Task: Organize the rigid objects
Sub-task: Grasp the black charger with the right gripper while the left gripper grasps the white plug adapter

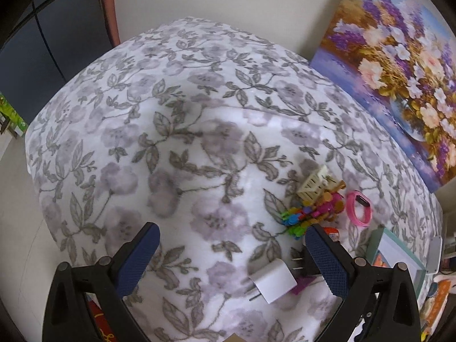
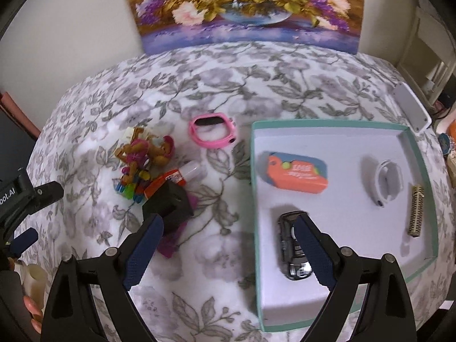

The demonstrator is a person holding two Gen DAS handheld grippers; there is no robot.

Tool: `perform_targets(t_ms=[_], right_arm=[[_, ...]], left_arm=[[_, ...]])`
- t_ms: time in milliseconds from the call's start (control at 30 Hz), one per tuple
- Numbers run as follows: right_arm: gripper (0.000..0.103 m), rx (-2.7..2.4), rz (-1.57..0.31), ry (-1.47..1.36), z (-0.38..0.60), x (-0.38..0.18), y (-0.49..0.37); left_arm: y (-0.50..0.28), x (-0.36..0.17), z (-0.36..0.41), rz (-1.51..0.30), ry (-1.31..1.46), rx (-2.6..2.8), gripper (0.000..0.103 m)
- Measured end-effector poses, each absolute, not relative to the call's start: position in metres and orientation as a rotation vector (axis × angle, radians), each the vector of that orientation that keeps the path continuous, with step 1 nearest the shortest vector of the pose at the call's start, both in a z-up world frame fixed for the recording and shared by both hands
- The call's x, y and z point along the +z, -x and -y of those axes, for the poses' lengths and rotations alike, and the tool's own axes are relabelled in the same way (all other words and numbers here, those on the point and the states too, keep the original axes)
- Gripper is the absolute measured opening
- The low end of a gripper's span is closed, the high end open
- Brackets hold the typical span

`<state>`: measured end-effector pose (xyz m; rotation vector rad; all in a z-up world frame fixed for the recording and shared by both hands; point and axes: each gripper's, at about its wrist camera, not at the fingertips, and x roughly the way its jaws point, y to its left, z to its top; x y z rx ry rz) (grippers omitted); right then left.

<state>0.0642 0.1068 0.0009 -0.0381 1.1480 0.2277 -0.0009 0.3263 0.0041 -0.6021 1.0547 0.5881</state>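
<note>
My right gripper (image 2: 228, 250) hangs with jaws spread, nothing between them, over the near-left corner of the shallow teal-rimmed white cardboard tray (image 2: 421, 199). My left gripper (image 1: 230, 256) is likewise released above the grey floral blanket (image 1: 142, 142).

I judge the tray to be the collection point. It holds an orange-and-blue card case (image 2: 296, 175), a white wristband (image 2: 388, 183), a small dark toy car (image 2: 293, 256) and a gold ridged bar (image 2: 416, 213).

Unsorted on the blanket: a pink watch band (image 2: 212, 131), a black plug adapter (image 2: 171, 202), a white charger cube (image 1: 272, 282), and a heap of colourful plastic toys (image 2: 139, 159), clustered just left of the tray, within easy reach.
</note>
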Motion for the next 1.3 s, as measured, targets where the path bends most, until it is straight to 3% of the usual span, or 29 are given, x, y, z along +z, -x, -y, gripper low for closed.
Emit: perform_targets(t_ms=[433, 1200, 1300], right_arm=[[0.093, 0.312, -1.179, 0.144, -0.145, -0.033, -0.069], [0.093, 0.39, -1.133, 0.226, -0.182, -0.052, -0.065], [0.085, 0.399, -1.133, 0.215, -0.183, -0.053, -0.065]], left_arm=[[-0.002, -0.055, -0.334, -1.239, 0.636, 0.615, 0.103], [0.007, -0.076, -0.35, -1.275, 0.751, 0.656, 0.103], [0.009, -0.079, -0.352, -1.274, 0.768, 0.661, 0.103]])
